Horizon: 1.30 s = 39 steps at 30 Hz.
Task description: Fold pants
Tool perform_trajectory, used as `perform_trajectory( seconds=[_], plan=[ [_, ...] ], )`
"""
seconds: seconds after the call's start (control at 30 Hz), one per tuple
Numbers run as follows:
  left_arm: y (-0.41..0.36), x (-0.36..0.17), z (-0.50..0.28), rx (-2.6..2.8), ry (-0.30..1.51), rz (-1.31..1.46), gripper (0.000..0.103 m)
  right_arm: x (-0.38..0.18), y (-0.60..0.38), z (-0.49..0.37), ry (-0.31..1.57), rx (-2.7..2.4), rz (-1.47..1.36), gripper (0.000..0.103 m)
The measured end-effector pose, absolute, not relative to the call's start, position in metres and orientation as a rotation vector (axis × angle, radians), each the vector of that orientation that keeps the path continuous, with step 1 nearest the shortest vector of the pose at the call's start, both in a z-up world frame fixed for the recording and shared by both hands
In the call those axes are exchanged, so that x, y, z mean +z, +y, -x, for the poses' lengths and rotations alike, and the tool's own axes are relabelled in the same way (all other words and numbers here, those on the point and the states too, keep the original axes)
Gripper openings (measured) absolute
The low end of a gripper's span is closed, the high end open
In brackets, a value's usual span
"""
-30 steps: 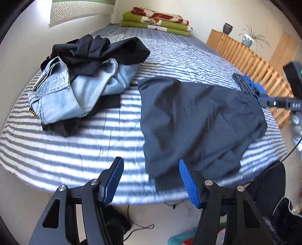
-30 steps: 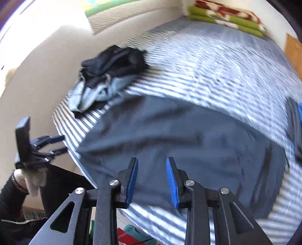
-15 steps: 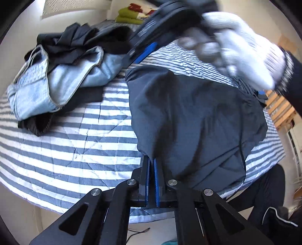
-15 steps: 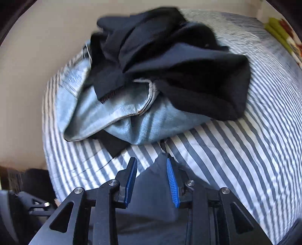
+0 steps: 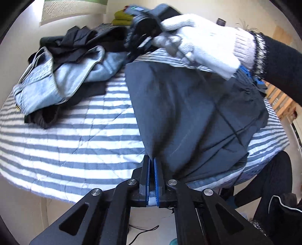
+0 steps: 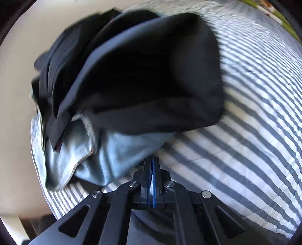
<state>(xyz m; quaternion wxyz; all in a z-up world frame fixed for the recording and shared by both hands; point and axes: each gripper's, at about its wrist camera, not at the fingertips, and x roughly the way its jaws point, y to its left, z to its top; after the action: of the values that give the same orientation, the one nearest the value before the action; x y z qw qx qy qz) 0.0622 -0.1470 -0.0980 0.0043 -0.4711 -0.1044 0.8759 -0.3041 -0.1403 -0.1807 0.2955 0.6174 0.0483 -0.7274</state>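
Dark navy pants (image 5: 188, 113) lie spread flat on the striped bed cover (image 5: 75, 141). My left gripper (image 5: 152, 160) is shut on their near left corner, at the bed's front edge. A white-gloved hand (image 5: 203, 41) holds my right gripper (image 5: 130, 54) down at the pants' far left corner, beside the jeans. In the right wrist view the right gripper (image 6: 152, 160) is shut, its pads together on that corner. The pants' cloth (image 6: 149, 230) shows under its frame.
A pile of light blue jeans (image 5: 47, 83) and black garments (image 6: 141, 75) lies right beside the pants' far corner. Folded green blankets (image 5: 120, 17) sit at the bed's far end. A wooden slatted rail (image 5: 279, 101) runs along the right side. The person's dark legs (image 5: 264, 188) stand at the near right.
My left gripper came down and shut on the pants' near corner. The right gripper swept across to the far corner by the jeans and shut on it.
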Motion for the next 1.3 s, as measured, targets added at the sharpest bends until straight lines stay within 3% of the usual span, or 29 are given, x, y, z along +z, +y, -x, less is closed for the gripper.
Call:
perform_trajectory(
  seconds=[0.07,0.13,0.37,0.47,0.57,0.7,0.8,0.87,0.97,1.1,1.17,1.23,1.3],
  plan=[
    [-0.156,-0.098,-0.069,2.721,-0.389,1.509,0.011,-0.17,-0.128,0.301,0.106,-1.966,-1.612,0.003],
    [-0.164,-0.094,-0.077,2.752,-0.413,1.509,0.028,-0.151,-0.108,0.29,0.067,-1.991,-1.562,0.007],
    [-0.203,-0.075,-0.091,2.826,-0.51,1.504,0.028,-0.119,-0.045,0.154,0.25,-1.906,-1.428,0.008],
    [-0.196,-0.06,-0.075,2.84,-0.427,1.457,0.028,-0.141,-0.008,0.107,0.19,-1.881,-1.464,0.008],
    [-0.184,-0.061,-0.046,2.76,-0.397,1.459,0.028,-0.168,0.01,0.081,0.276,-1.851,-1.5,0.009],
    [-0.169,-0.083,-0.008,2.732,-0.287,1.594,0.028,-0.189,0.003,0.057,0.415,-1.833,-1.454,0.023],
    [-0.169,-0.104,0.01,2.761,-0.198,1.736,0.026,-0.204,-0.009,0.05,0.543,-1.823,-1.465,0.017],
    [-0.175,-0.116,0.016,2.809,-0.082,1.853,0.026,-0.205,-0.002,0.049,0.512,-1.806,-1.486,0.013],
    [-0.188,-0.112,0.008,2.799,-0.223,1.846,0.026,-0.198,0.011,0.046,0.503,-1.748,-1.508,0.009],
    [-0.19,-0.085,-0.019,2.774,-0.413,1.706,0.027,-0.165,0.02,0.059,0.323,-1.784,-1.441,0.011],
    [-0.183,-0.084,-0.03,2.712,-0.456,1.682,0.031,-0.153,0.012,0.063,0.3,-1.815,-1.39,0.011],
    [-0.175,-0.09,-0.037,2.654,-0.489,1.677,0.052,-0.146,0.0,0.066,0.287,-1.839,-1.354,0.011],
    [-0.162,-0.101,-0.038,2.603,-0.514,1.684,0.056,-0.141,-0.019,0.08,0.26,-1.849,-1.356,0.015]
  ],
)
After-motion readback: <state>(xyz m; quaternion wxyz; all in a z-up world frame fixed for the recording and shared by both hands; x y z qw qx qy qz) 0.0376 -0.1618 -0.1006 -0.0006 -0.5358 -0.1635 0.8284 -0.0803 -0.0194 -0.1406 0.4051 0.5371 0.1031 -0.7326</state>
